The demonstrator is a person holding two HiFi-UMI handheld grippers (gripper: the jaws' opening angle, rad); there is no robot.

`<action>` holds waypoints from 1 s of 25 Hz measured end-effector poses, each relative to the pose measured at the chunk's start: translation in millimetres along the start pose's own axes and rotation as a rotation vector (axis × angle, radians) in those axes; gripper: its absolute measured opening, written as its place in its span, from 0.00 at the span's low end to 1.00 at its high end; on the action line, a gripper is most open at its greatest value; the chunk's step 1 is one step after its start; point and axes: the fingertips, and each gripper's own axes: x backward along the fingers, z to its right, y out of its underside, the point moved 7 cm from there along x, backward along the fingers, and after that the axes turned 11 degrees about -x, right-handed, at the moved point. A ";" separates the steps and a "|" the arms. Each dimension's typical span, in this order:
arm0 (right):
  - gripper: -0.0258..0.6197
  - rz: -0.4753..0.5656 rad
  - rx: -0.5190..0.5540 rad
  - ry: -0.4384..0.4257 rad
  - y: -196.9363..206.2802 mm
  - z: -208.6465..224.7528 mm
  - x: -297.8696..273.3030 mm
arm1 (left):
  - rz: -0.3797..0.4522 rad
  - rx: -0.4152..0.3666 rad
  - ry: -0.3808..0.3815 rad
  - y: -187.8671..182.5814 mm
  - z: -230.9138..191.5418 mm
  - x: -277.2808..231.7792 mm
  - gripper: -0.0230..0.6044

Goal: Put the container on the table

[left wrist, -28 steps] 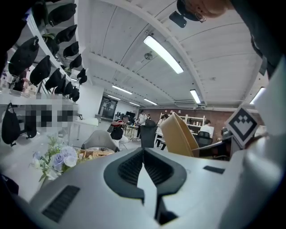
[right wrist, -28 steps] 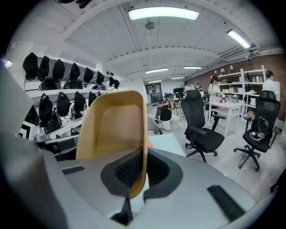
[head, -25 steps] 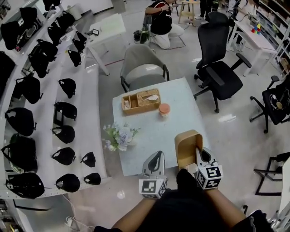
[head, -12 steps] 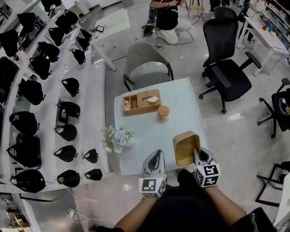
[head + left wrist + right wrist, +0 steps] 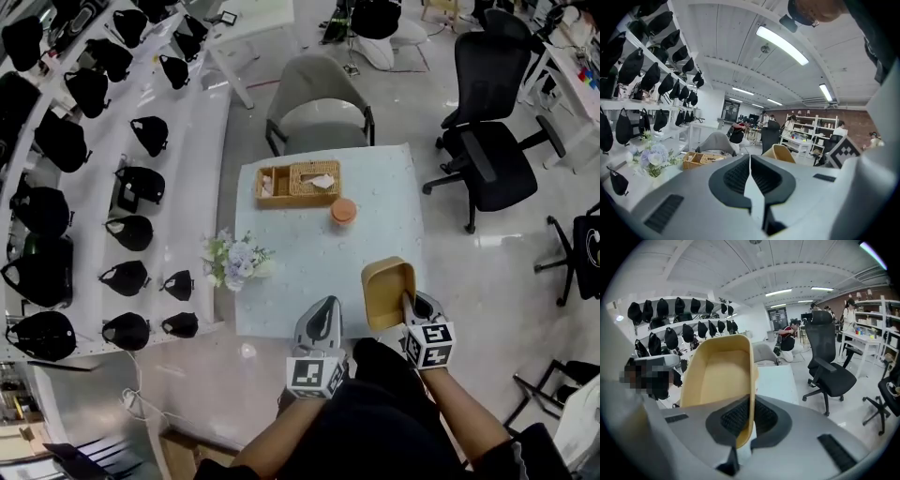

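- Your right tool [image 5: 411, 302] is pinching the container [image 5: 387, 292] by its near side wall, one jaw inside and one outside. The thin rim gives a firm bite and leaves the base free to land flat.
- The container is a tan, open-topped tub over the worktop [image 5: 309, 253], at about 5 o'clock near the front right corner. From the head view I cannot tell whether its base is touching the surface or hanging just above it.
- In the right gripper view the tub leans away from the tool with its mouth showing, so I judge it needs levelling before you let go.
- Your left tool [image 5: 319, 326] is pressed together on nothing. It hovers at the worktop's near edge at about 6 o'clock, out of the tub's way and close enough to steady it.
- The 5 o'clock corner makes sense as a landing spot because the other things sit elsewhere:
  - the wicker tray [image 5: 298, 183] is at 12 o'clock,
  - the orange cup [image 5: 343, 211] is just beyond centre toward 1 o'clock,
  - the flowers [image 5: 234, 264] are at the 9 o'clock edge.
- The risk is the edge. The tub sits close to the right rim, so place it a little inward.
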 end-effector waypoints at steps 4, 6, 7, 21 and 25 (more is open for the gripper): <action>0.04 -0.077 0.006 0.015 8.1 2.5 -32.1 | -0.024 0.011 -0.009 10.4 -13.7 2.0 0.06; 0.04 -0.099 0.023 0.025 9.3 -0.3 -48.7 | -0.034 0.021 -0.013 15.6 -23.3 0.7 0.06; 0.04 -0.108 0.034 0.031 9.5 -3.7 -55.7 | -0.038 0.025 -0.011 17.7 -27.8 0.2 0.06; 0.04 -0.287 0.068 0.110 34.1 1.9 -151.7 | -0.061 0.062 -0.003 41.1 -77.6 -23.4 0.06; 0.04 -0.325 0.012 0.126 42.7 11.1 -175.2 | -0.070 0.068 -0.006 47.1 -89.3 -25.8 0.06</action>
